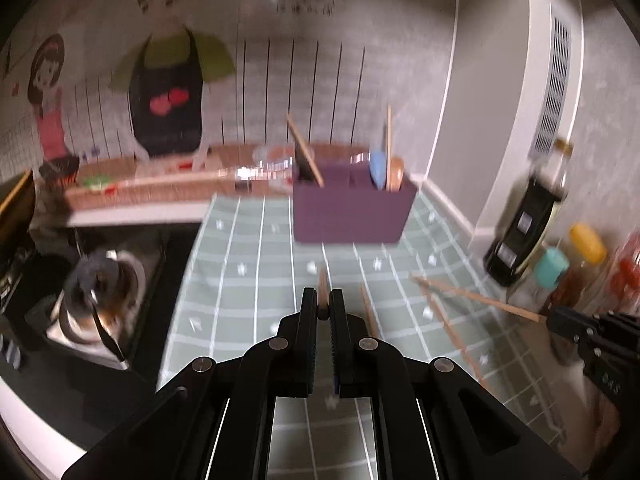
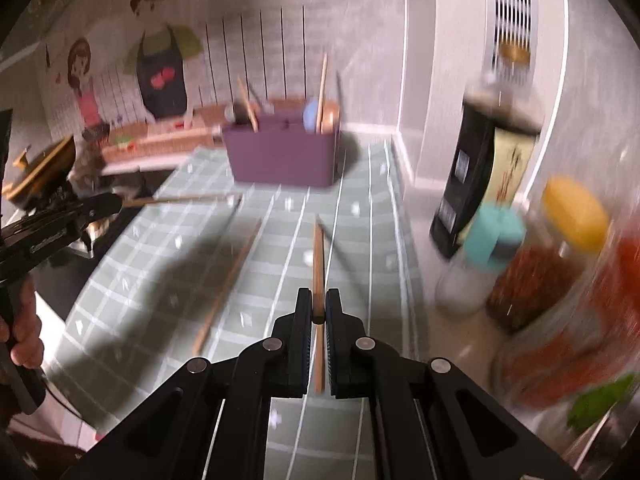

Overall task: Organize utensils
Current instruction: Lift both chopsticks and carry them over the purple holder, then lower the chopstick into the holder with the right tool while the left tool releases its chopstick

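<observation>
A purple utensil box (image 1: 352, 212) stands at the back of the green checked mat (image 1: 248, 280), with a blue spoon (image 1: 378, 168), a wooden spoon and chopsticks standing in it; it also shows in the right wrist view (image 2: 282, 154). My left gripper (image 1: 323, 306) is shut on a wooden chopstick (image 1: 322, 284) that points forward. My right gripper (image 2: 319, 306) is shut on another wooden chopstick (image 2: 318, 256); it shows at the right of the left wrist view (image 1: 554, 320). Two loose chopsticks (image 1: 370, 312) (image 2: 228, 280) lie on the mat.
A stove with a pot (image 1: 100, 288) lies left of the mat. Bottles and jars (image 2: 560, 248) crowd the right side, with a dark bottle (image 1: 524, 228) near the wall. A wok (image 2: 40, 172) sits at far left. The frames are motion-blurred.
</observation>
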